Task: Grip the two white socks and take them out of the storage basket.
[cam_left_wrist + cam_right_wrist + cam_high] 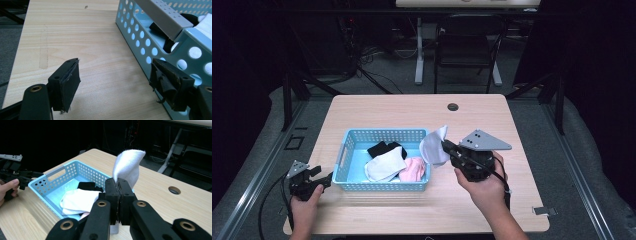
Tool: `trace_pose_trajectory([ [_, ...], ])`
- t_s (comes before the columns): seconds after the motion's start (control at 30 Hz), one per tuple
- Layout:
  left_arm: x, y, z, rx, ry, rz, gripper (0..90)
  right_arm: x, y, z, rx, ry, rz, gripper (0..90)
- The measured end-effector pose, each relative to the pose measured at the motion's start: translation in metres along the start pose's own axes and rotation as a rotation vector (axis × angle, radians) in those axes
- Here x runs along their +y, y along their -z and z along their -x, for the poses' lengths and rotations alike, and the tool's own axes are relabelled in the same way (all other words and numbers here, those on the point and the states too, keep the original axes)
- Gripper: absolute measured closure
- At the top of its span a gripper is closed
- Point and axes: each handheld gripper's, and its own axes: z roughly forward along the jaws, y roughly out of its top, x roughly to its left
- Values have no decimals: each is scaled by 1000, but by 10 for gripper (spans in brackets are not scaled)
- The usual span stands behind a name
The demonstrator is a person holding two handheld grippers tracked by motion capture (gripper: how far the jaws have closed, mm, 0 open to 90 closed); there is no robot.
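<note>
— Over basket's right rim: right gripper (446, 146) clamped on white sock (434, 145). Left gripper (326, 180)?
— Jaws wide, empty, beside blue basket (343, 156) on bench (492, 117). Advice: carry sock over basket centre before release.

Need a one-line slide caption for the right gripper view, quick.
Right claw shut on a white sock, held above the blue basket of socks.

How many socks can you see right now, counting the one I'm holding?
4: a white sock pinched in the right gripper at the basket's right end; in the basket a black sock, another white sock, a pink sock. More may lie underneath.
</note>
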Motion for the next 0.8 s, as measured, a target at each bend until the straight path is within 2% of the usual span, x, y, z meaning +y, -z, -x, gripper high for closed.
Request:
trace_pose_trajectory([
  [0.2, 0, 0, 0, 1, 0, 6, 239, -13, 3, 4, -20, -17, -12, 885],
  [0.43, 0, 0, 0, 1, -2, 0, 239, -37, 5, 7, -48, -52, -27, 885],
  [0.8, 0, -1, 1, 3, -1, 5, 239, -84, -9, 11, -67, -96, -115, 885],
])
